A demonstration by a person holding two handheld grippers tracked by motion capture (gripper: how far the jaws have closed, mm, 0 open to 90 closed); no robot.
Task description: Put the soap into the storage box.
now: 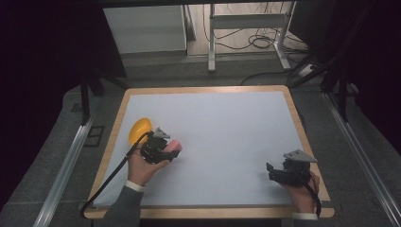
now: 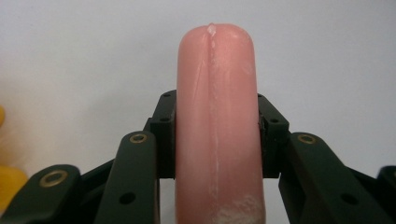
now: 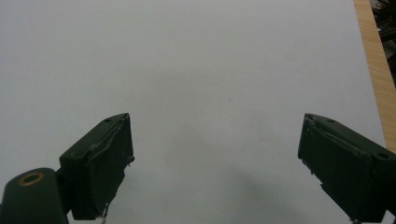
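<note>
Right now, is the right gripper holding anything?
No, the right gripper has its jaws wide apart with just the white table sheet between them.

sausage [image 2: 215,121] between left hand-held gripper [image 1: 173,150] jaws | bowl [image 1: 140,129] just behind-left | right hand-held gripper [image 1: 272,171] well apart

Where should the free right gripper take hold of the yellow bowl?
At the rim of the yellow bowl, I'd judge. It lies tipped by the table's left edge, behind the left gripper holding the sausage. Bring the open right gripper in from the right, one jaw inside, one outside the thin wall.
</note>
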